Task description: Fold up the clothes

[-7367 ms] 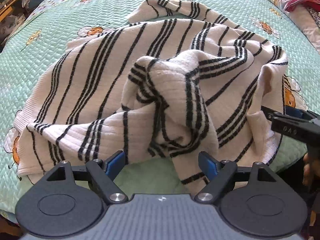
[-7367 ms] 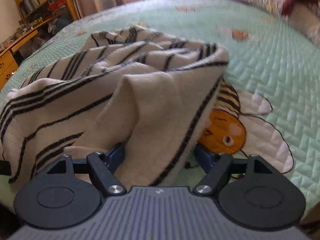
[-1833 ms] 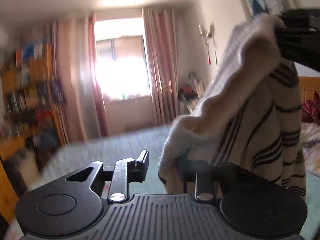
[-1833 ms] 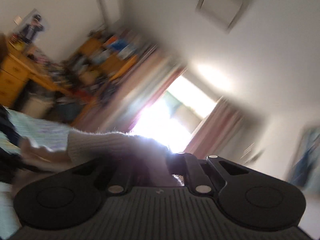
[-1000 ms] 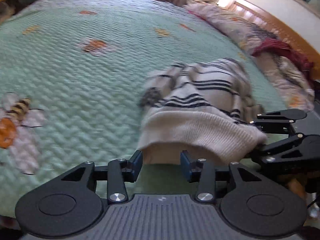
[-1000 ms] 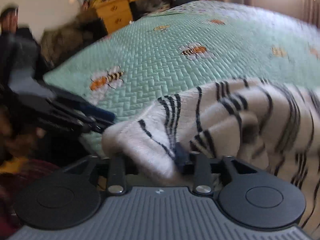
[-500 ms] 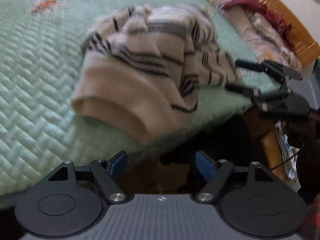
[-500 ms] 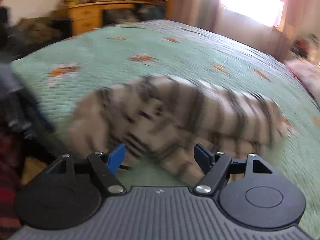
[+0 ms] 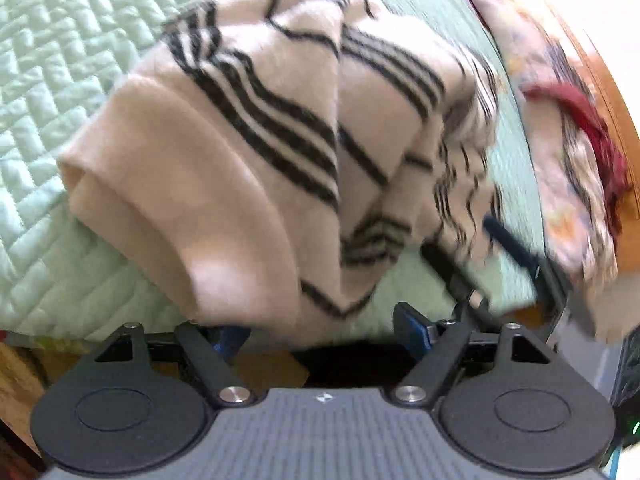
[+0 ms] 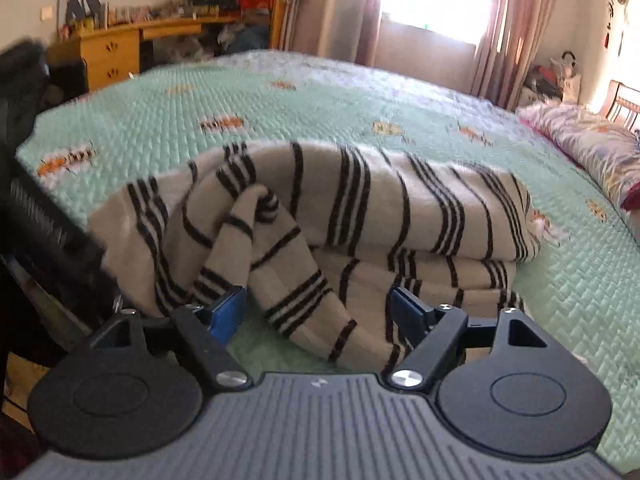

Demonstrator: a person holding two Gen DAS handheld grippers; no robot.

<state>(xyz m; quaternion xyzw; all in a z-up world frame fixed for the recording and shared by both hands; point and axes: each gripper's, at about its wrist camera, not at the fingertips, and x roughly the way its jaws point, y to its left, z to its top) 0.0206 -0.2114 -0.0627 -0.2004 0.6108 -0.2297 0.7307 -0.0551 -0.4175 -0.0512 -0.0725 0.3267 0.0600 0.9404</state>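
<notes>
A cream sweater with black stripes [image 9: 280, 140] lies in a loose heap on the green quilted bedspread [image 9: 48, 60], close to the bed's near edge. My left gripper [image 9: 320, 328] is open; the sweater's plain hem hangs just in front of its left fingertip and the pads do not press on it. In the right wrist view the sweater [image 10: 360, 208] is bunched in layers, and one sleeve [image 10: 280, 264] trails down between the fingers of my right gripper [image 10: 318, 310]. Its jaws are opening and do not touch the sleeve. The right gripper [image 9: 480, 264] shows blurred beside the sweater.
Patterned bedding with a dark red cloth [image 9: 580, 152] lies along the wooden headboard [image 9: 624, 128]. A wooden desk [image 10: 112, 48] and a curtained window [image 10: 432, 4] stand beyond the bed [image 10: 320, 100]. A dark blurred shape [image 10: 44, 220] is at the left.
Both grippers held the sweater's edge a second ago. Since then they have let go with jaws spread wide, and the sweater has dropped into a heap on the bed. Both hands sank lower.
</notes>
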